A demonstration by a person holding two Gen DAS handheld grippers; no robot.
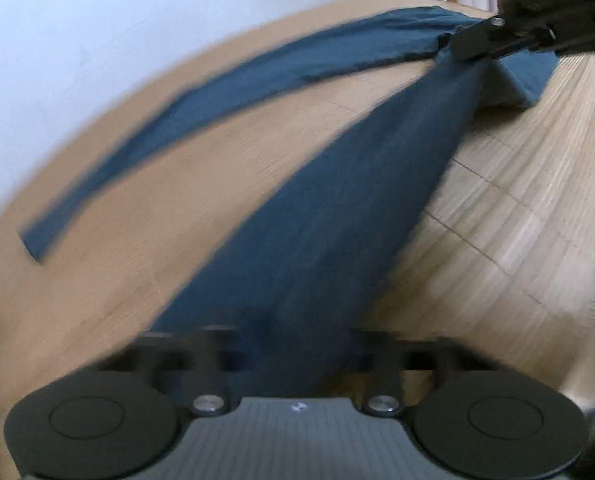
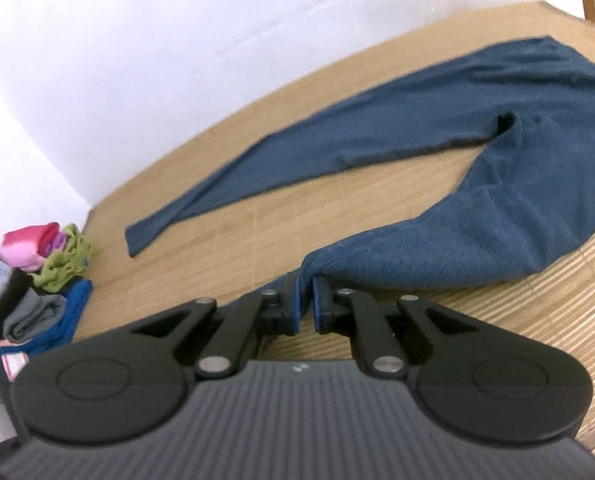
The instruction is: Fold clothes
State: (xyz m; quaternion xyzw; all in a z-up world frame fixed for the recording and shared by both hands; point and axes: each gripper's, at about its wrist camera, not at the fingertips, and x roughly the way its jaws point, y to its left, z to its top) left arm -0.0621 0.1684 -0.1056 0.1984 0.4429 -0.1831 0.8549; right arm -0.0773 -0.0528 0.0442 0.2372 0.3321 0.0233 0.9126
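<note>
Nearest, the right gripper point(image 2: 305, 300) pinches the hem of the soft dark blue knit leggings point(image 2: 477, 168), and the left gripper's point(image 1: 293, 344) jaws clamp another part; limp and light, they sprawl across the bamboo-mat tabletop point(image 2: 257, 216).

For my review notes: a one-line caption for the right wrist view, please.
Right gripper shut on one leg end of dark blue trousers spread on a wooden table.
</note>
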